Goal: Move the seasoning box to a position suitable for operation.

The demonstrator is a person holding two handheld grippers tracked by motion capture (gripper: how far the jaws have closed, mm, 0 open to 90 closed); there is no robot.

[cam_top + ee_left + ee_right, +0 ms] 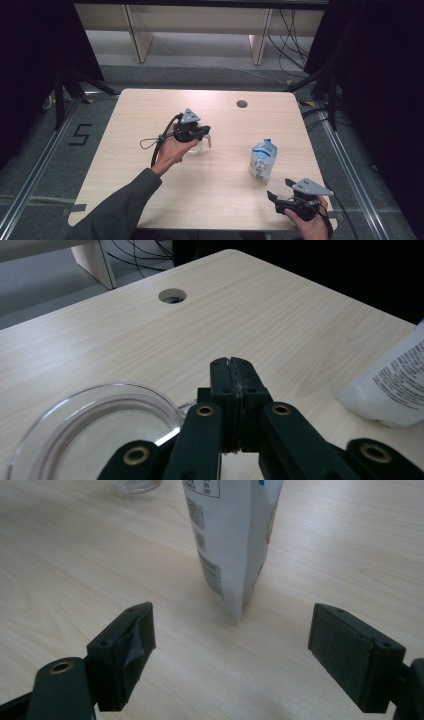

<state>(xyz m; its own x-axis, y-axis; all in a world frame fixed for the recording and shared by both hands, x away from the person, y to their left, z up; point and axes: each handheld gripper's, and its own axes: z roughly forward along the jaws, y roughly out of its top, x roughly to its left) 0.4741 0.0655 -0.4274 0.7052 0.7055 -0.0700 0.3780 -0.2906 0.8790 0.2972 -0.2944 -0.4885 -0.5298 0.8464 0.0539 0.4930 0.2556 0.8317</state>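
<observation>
One clear cup (200,145) and one white pouch (262,160) are standing on the table (150,110). The left hand-held gripper (204,131), jaws together on nothing, is partly hiding the cup; the right hand-held gripper (279,189) is resting with jaws apart.

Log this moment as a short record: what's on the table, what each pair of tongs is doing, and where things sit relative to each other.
surface: light wooden table with a round cable hole
items: clear glass cup; white pouch, standing upright
left tongs: shut, pads pressed together with nothing visible between them, right beside the cup's rim
right tongs: open, jaws wide apart, aimed at the pouch, not touching it
layout: cup near the table's middle, pouch to its right and nearer the person
</observation>
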